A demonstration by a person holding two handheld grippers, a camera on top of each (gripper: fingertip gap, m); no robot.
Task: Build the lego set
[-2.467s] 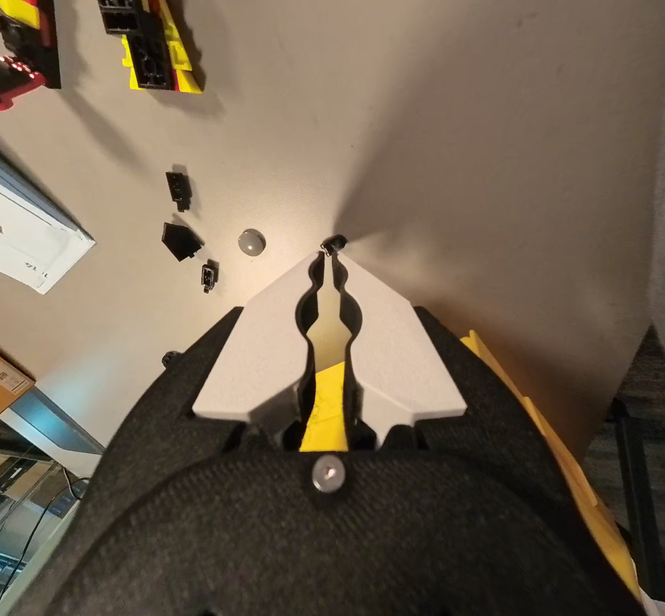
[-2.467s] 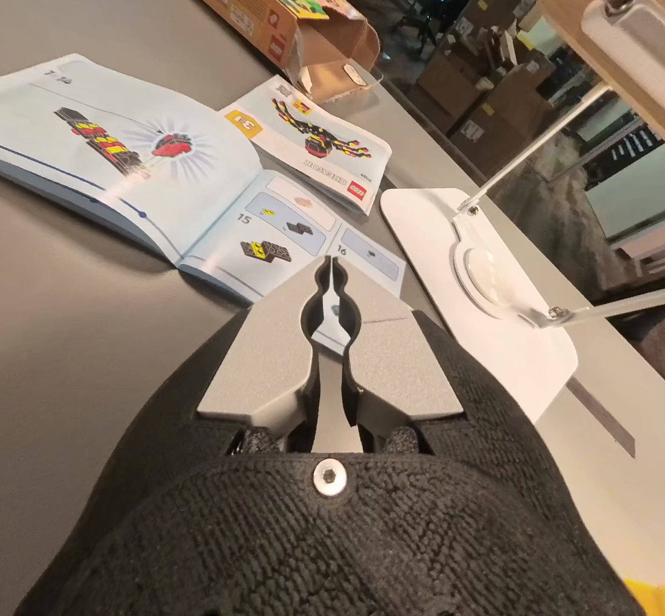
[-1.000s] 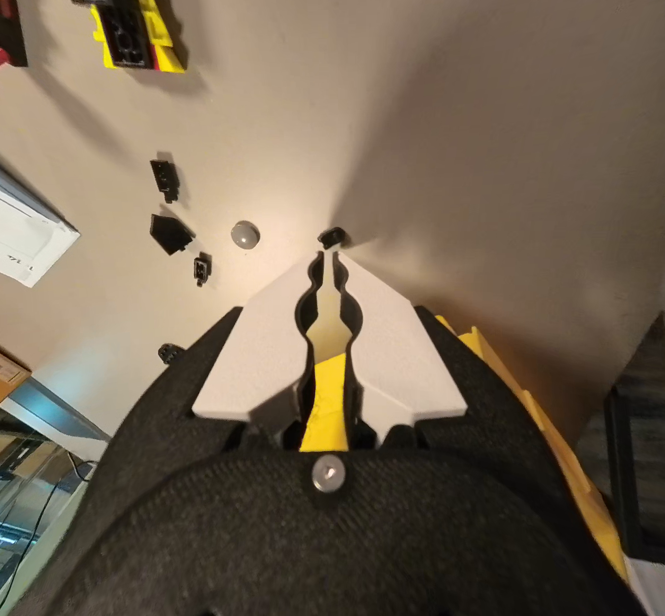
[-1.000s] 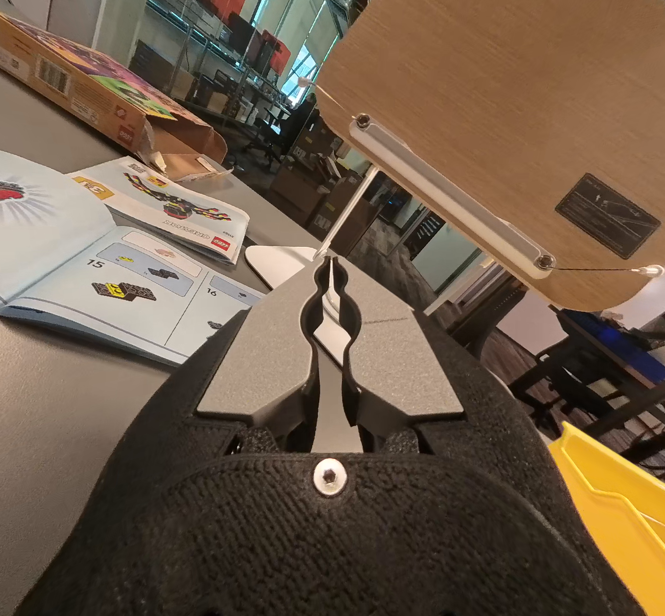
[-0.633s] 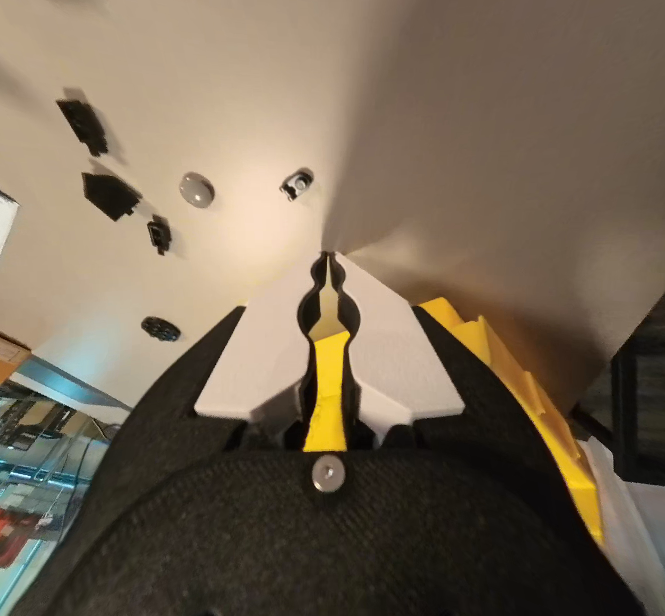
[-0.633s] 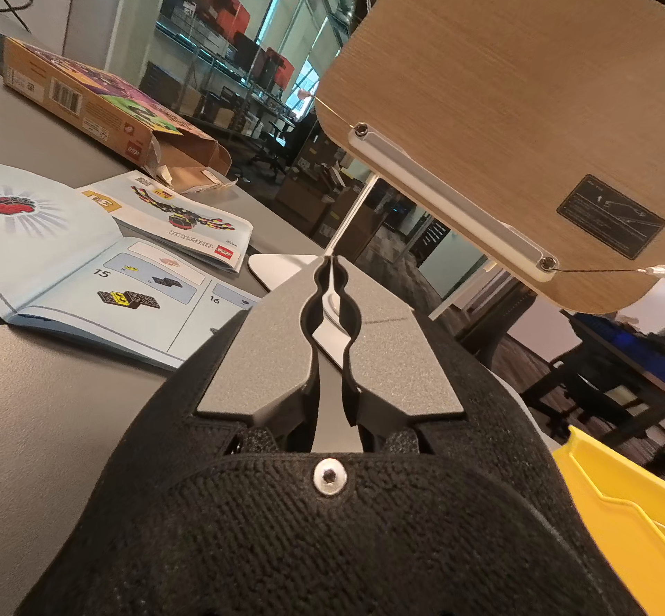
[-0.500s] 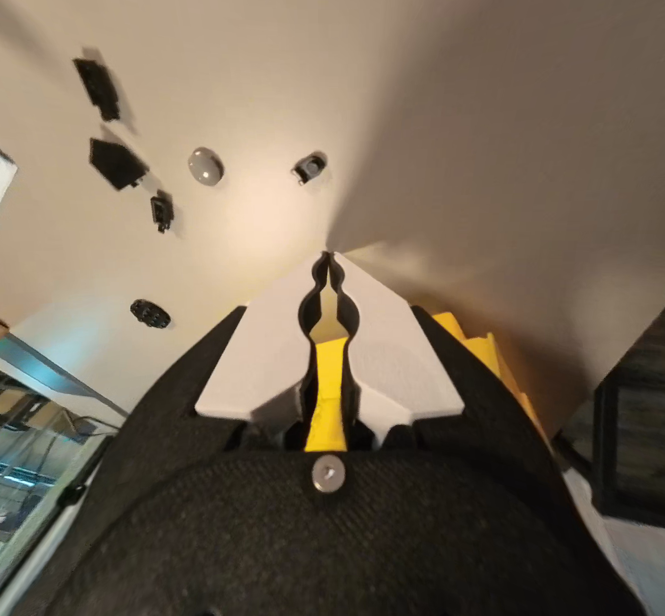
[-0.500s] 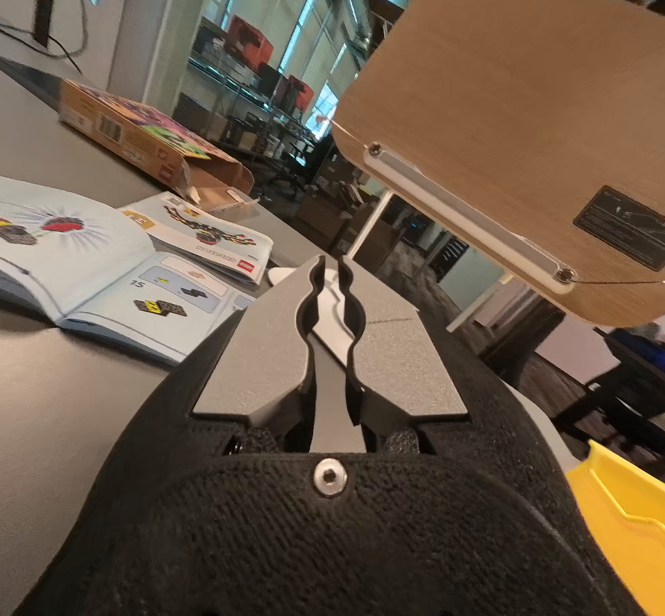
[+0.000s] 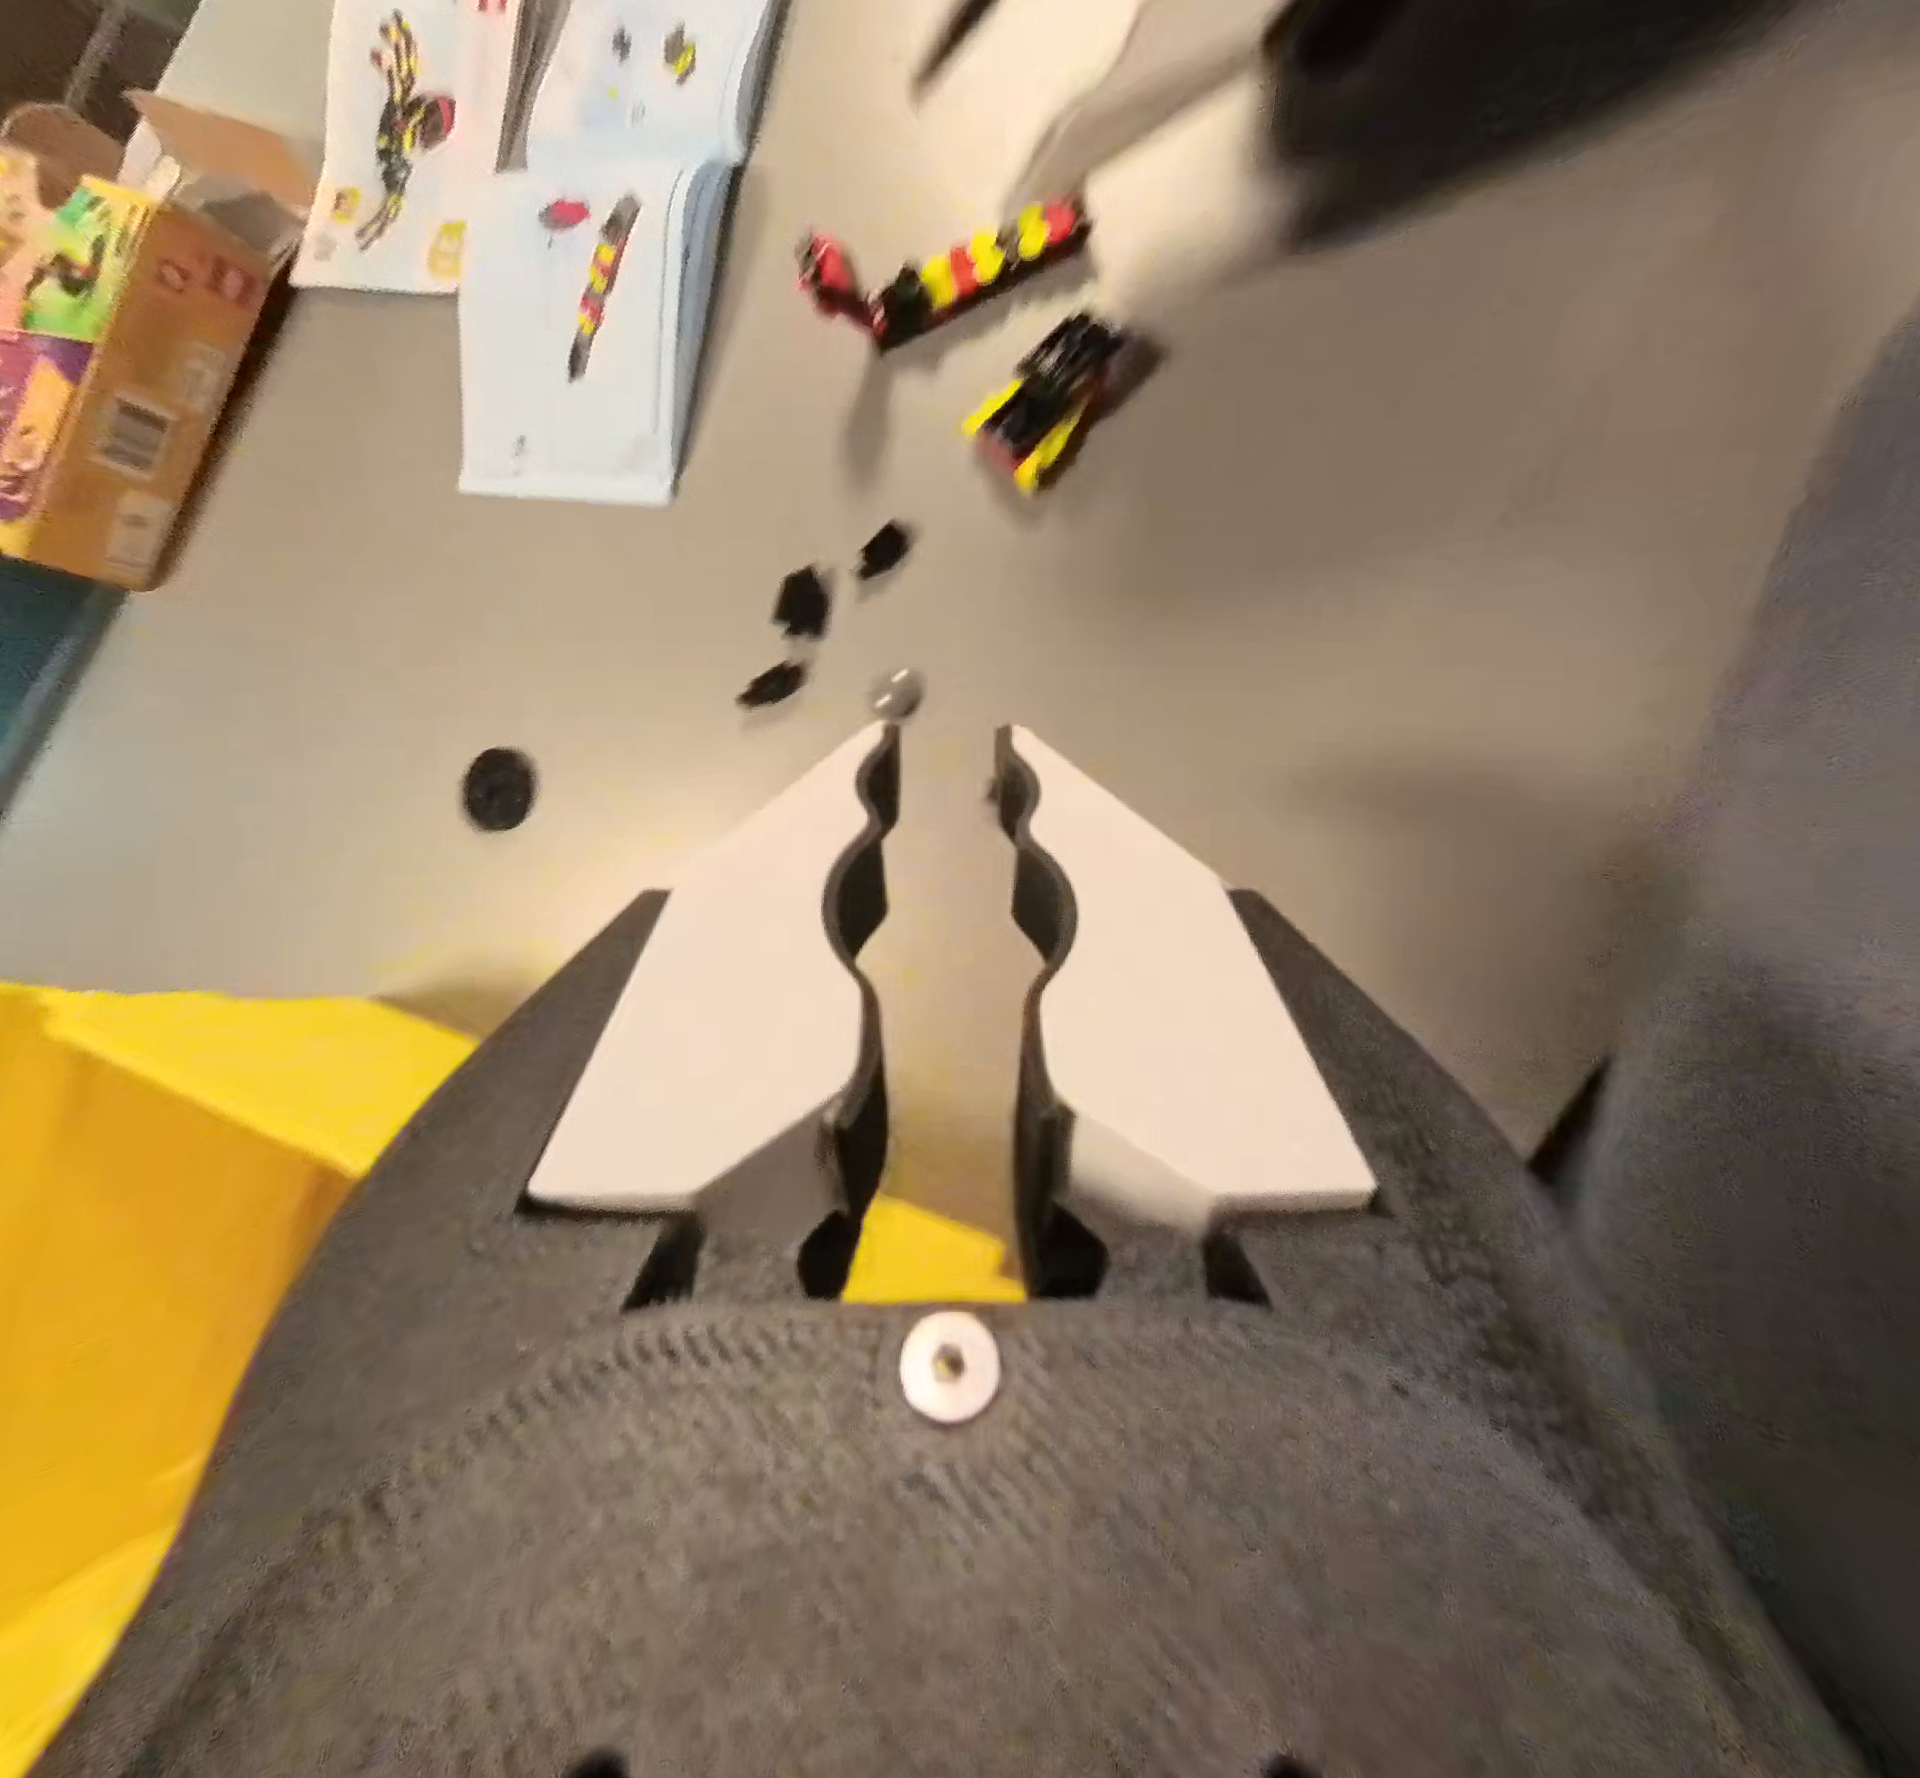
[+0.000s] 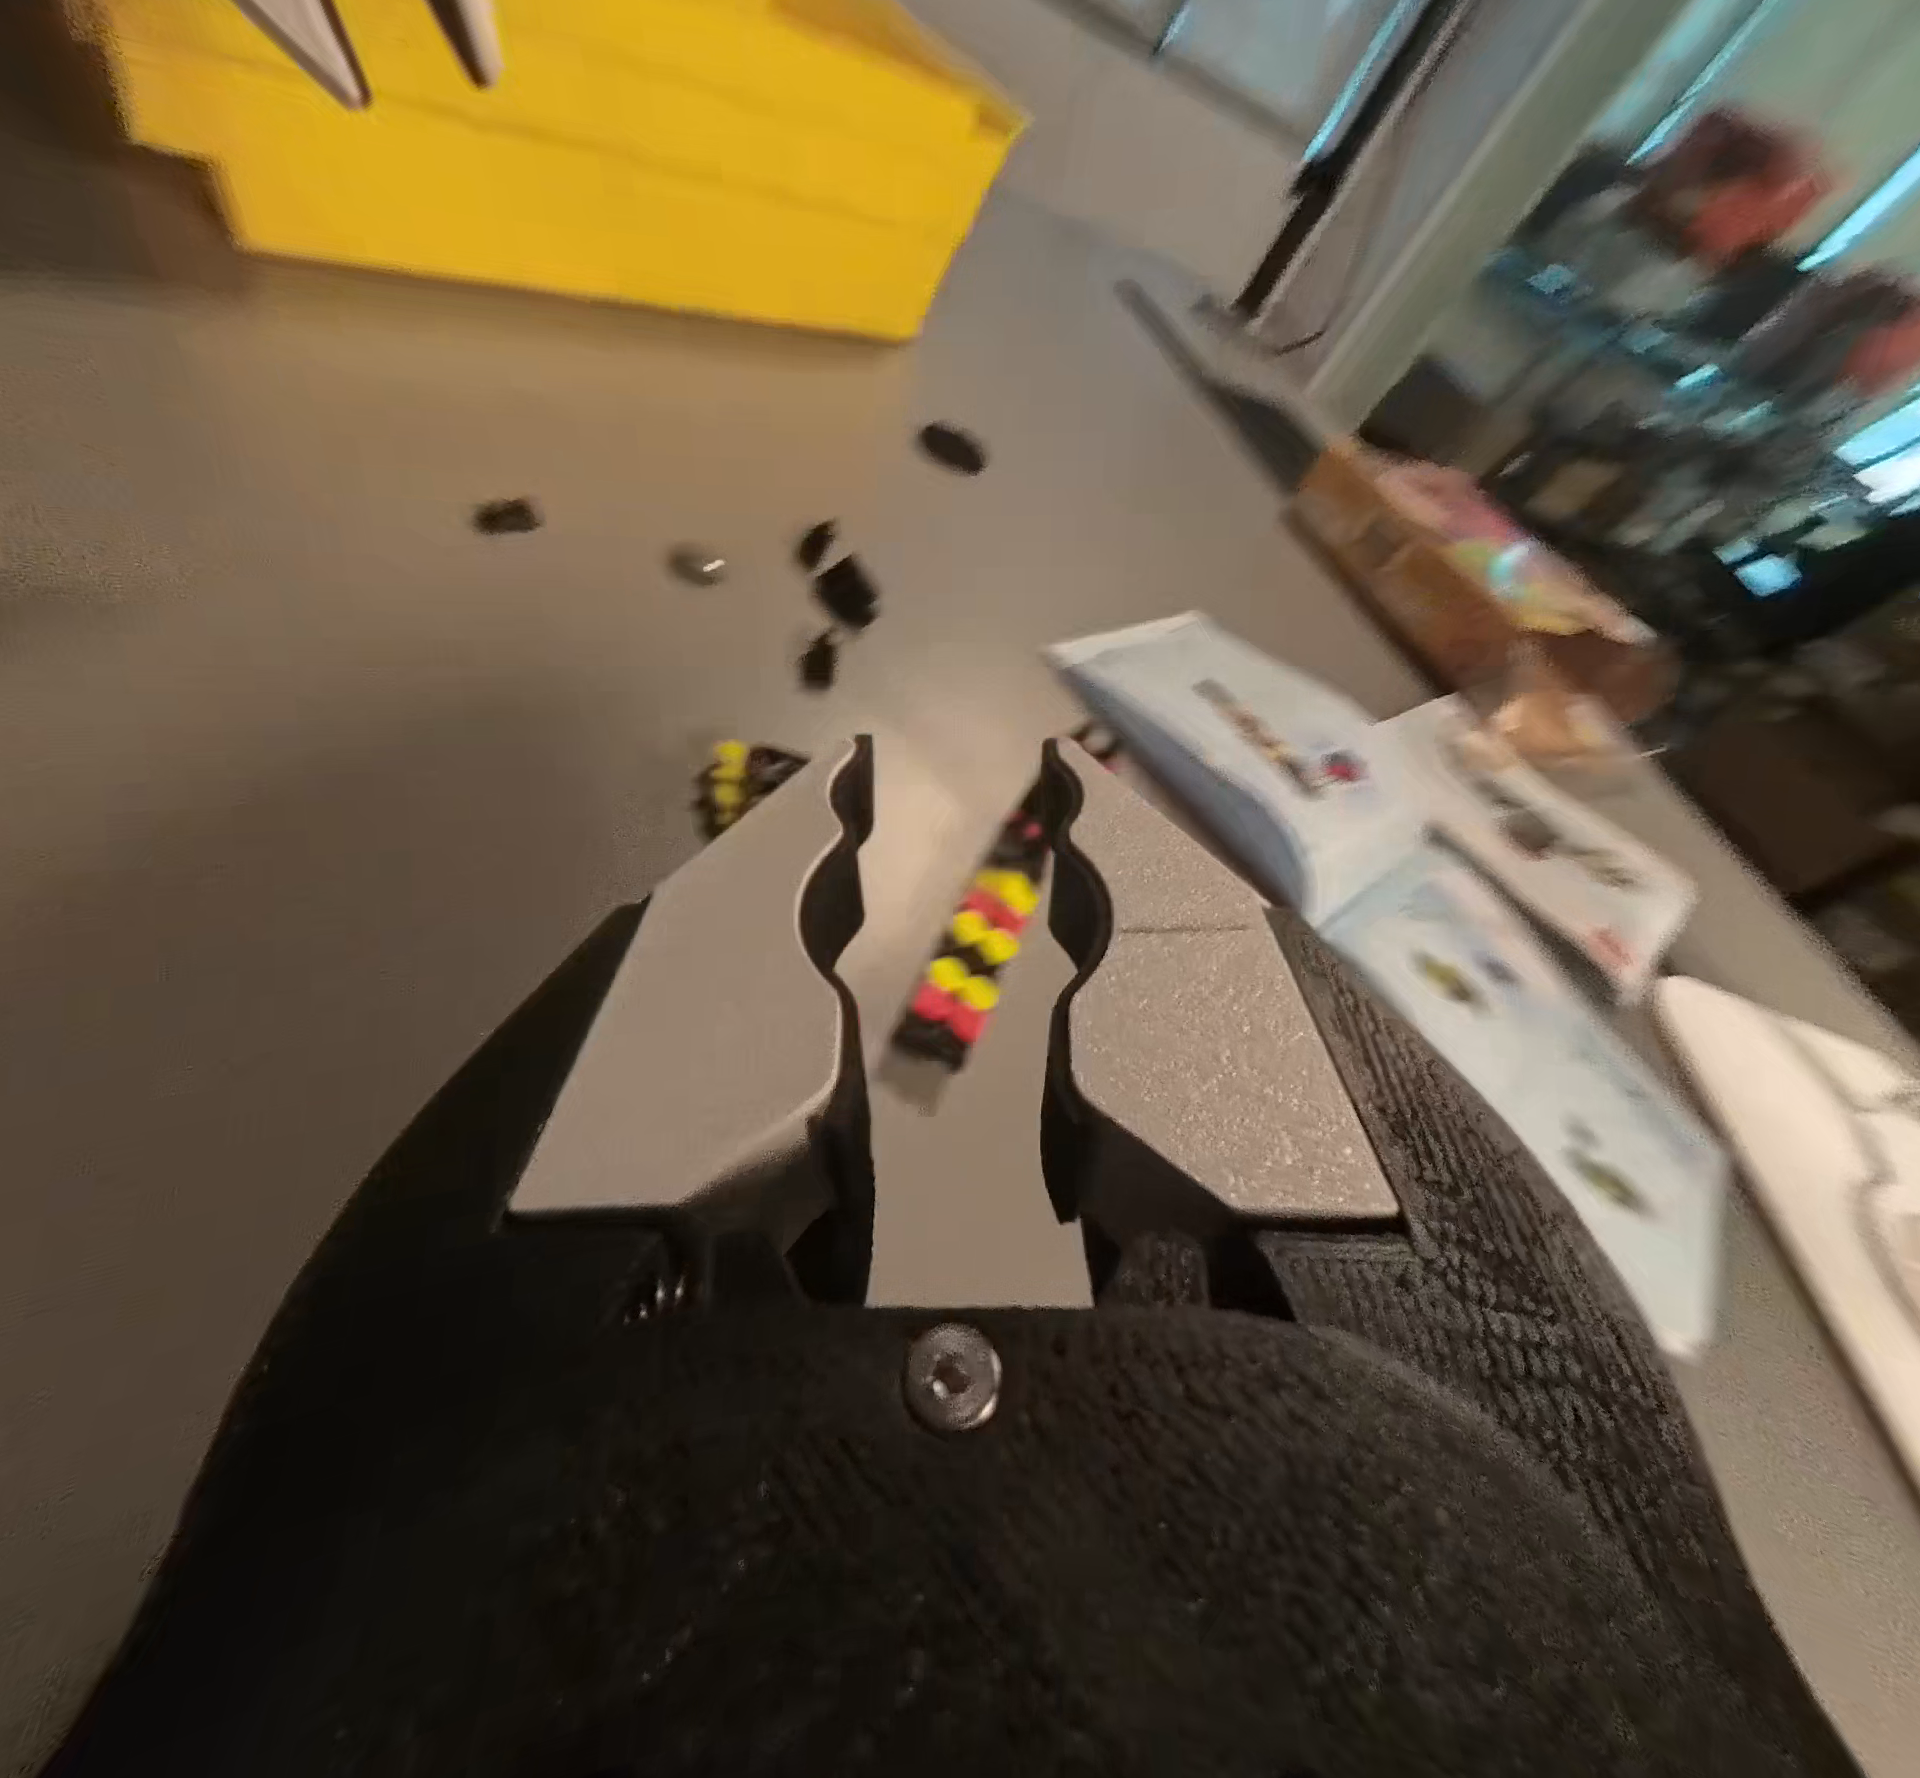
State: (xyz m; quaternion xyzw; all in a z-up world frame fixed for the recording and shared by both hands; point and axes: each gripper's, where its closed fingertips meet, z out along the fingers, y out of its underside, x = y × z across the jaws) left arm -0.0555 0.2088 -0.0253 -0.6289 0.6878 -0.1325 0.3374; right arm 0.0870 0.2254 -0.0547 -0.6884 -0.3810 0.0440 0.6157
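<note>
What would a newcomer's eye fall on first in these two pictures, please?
Probably the bright yellow bin at the table's far edge in the right wrist view. Next, the long black strip studded with red and yellow bricks, lying on the grey table between the open right gripper. Small black pieces lie scattered ahead of the open left gripper.

Motion blur smears the small black pieces (image 9: 800,601), and the yellow bin (image 10: 582,159) is cut off.

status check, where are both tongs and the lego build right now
Left tongs open, empty, above the loose black pieces. Right tongs open, empty, over the long striped build. Second small build beside it. Nothing in the way.
</note>
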